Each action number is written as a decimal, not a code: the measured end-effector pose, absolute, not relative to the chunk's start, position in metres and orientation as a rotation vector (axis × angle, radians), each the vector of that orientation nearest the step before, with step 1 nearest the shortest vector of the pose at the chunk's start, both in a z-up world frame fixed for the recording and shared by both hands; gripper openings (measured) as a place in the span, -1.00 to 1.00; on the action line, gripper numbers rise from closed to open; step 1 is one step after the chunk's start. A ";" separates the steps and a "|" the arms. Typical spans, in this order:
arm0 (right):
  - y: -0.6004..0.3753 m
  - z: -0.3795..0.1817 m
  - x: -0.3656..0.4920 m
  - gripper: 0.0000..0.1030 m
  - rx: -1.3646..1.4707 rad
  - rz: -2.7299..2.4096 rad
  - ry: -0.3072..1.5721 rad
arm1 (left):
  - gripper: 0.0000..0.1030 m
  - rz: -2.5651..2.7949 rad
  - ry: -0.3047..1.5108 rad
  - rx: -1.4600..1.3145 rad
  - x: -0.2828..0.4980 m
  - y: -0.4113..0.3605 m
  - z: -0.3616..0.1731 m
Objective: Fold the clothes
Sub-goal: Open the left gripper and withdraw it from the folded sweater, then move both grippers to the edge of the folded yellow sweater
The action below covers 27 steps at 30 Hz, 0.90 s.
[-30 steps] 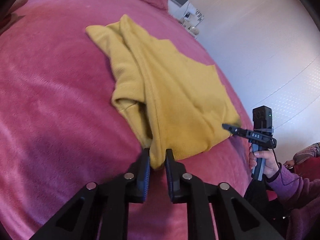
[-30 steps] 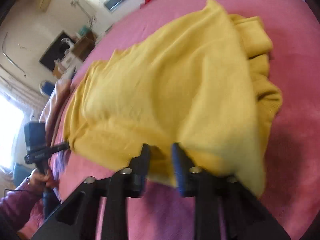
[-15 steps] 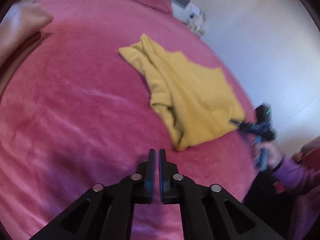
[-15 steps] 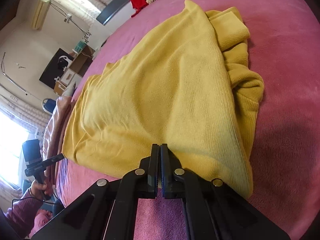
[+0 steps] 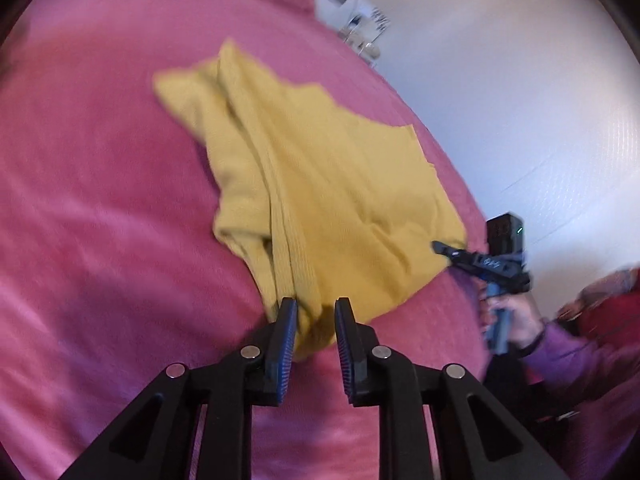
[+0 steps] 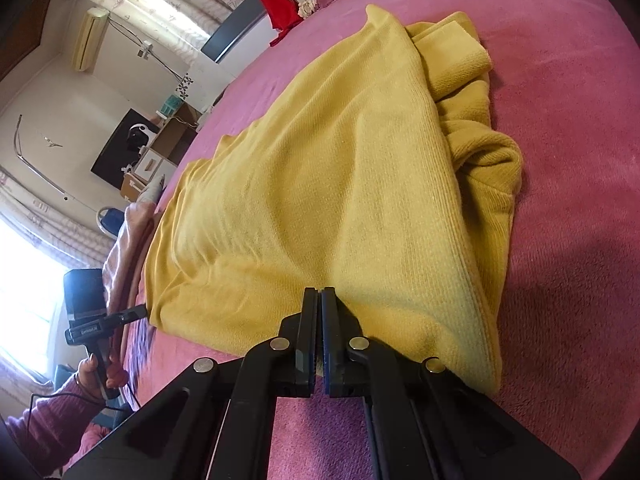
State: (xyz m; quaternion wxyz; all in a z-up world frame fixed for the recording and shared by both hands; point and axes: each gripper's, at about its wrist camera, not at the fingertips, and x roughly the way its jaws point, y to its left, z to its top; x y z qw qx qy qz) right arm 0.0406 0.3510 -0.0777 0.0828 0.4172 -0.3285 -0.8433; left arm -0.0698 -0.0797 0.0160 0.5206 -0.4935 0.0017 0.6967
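Here, a mustard-yellow knit garment (image 5: 328, 184) lies partly folded on a pink fleece bedspread (image 5: 100, 220), near the bed's edge by a white wall (image 5: 520, 80). Its fabric is finely ribbed; one broad panel lies fairly flat with soft creases, and along one side the cloth is doubled into a long ridge with a bunched sleeve and cuff (image 6: 460, 52) heaped beside it.

In the left wrist view the left gripper (image 5: 316, 320) sits at the garment's near corner, its jaws opening, the blue-padded fingers (image 5: 286, 344) parted on either side of the corner's hem, which lies between them without being clearly squeezed. The picture is blurred.

The right gripper (image 6: 319, 300) is at another near edge, its jaws pressed together. The hem runs just behind and under the tips; whether any cloth is pinched cannot be told. Seen from the left wrist view, its tips touch the garment's corner. A hand (image 5: 516, 320) in a purple sleeve (image 5: 580, 364) holds its handle.

A red cloth (image 6: 280, 4) hangs at the far end of the bed.
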 end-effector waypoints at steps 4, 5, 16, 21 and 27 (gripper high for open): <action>0.353 -0.079 0.042 -1.00 1.227 -2.515 -0.988 | -0.33 1.724 0.044 -1.172 -0.072 -0.082 0.017; 0.354 -0.080 0.042 -1.00 1.224 -2.513 -0.992 | -0.15 1.702 0.052 -1.181 -0.071 -0.080 0.013; 0.363 -0.084 0.046 -1.00 1.211 -2.491 -1.017 | 0.11 1.724 0.232 -0.975 -0.048 -0.059 0.024; 0.362 -0.085 0.044 -1.00 1.197 -2.483 -1.026 | 0.15 1.759 0.237 -1.018 -0.046 -0.054 0.020; 0.367 -0.087 0.046 -1.00 1.185 -2.472 -1.041 | 0.25 1.896 0.467 -0.994 -0.030 -0.035 0.014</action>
